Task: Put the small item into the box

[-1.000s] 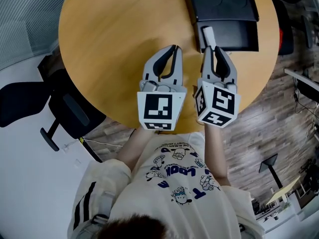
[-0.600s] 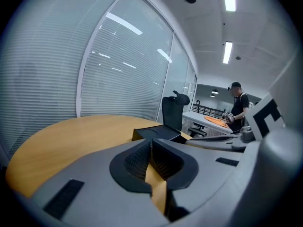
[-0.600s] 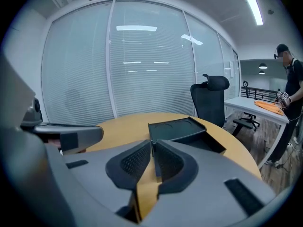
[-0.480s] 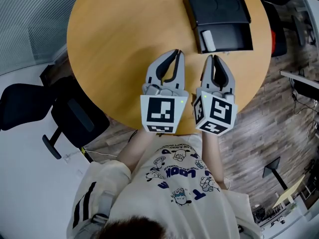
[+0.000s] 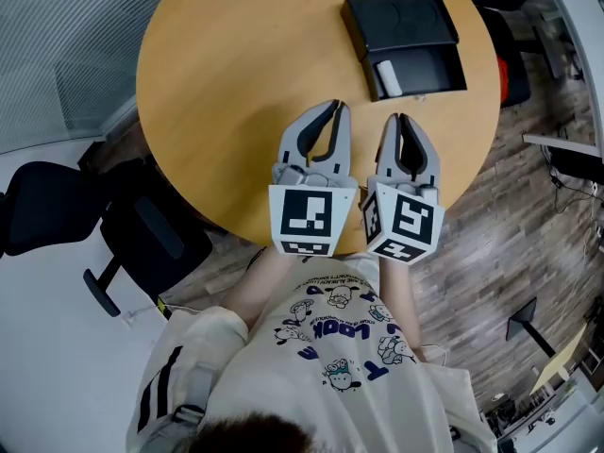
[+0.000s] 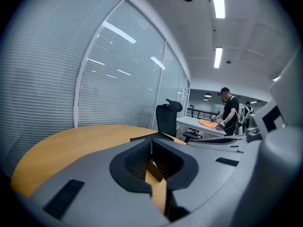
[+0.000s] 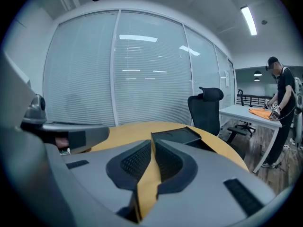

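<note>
Small item (image 5: 388, 76), a white oblong block, lies inside the matte black box (image 5: 429, 64) at the tray's left end, long axis running away from the person. It sits beyond the right gripper (image 5: 399, 119), the nearer one. Its jaws have just been closing, nothing between. Left gripper (image 5: 334, 107) likewise closed, empty. Smooth round wooden table (image 5: 236, 83).

The box (image 5: 404, 34) sits on the counter (image 5: 226, 83), toward its far right side. The small item (image 5: 387, 75) lies in the box's nearer compartment, at the left end. The left gripper (image 5: 333, 108) and right gripper (image 5: 397, 119) hang side by side over the counter's near edge, with the box beyond the right one. A chair (image 5: 142, 239) stands to the left of the counter.
</note>
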Demonstrator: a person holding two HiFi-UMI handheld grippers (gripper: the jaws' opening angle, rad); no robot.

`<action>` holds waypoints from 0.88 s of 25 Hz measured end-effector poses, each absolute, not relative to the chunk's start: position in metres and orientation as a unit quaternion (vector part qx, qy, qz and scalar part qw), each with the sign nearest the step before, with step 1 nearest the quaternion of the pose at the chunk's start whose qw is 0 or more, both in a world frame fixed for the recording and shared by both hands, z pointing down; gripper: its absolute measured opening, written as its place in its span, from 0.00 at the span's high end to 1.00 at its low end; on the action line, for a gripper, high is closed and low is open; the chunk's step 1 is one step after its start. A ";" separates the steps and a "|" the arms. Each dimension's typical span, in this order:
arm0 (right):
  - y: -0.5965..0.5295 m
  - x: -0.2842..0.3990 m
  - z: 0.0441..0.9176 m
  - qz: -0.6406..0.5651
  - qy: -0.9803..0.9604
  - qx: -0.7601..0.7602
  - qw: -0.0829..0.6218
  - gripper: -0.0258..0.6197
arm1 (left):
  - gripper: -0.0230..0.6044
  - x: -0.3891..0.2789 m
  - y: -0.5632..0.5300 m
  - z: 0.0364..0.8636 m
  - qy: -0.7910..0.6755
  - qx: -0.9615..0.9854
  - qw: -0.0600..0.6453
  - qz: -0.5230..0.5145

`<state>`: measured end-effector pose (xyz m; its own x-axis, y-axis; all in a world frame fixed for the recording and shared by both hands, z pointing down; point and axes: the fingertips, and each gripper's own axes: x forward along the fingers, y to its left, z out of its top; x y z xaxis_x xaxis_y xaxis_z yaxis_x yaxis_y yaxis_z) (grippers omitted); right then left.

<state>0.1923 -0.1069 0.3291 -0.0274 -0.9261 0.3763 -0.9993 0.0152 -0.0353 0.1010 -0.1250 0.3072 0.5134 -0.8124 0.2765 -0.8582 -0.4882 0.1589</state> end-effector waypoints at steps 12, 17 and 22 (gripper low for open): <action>-0.086 0.186 0.307 0.130 -0.696 0.698 0.108 0.89 | 0.93 0.100 -0.107 0.290 -0.473 0.869 0.126 0.070; -0.083 0.187 0.307 0.131 -0.691 0.703 0.107 0.89 | 0.93 0.099 -0.107 0.287 -0.470 0.872 0.122 0.068; -0.083 0.187 0.304 0.129 -0.689 0.706 0.106 0.89 | 0.93 0.101 -0.107 0.286 -0.466 0.874 0.121 0.068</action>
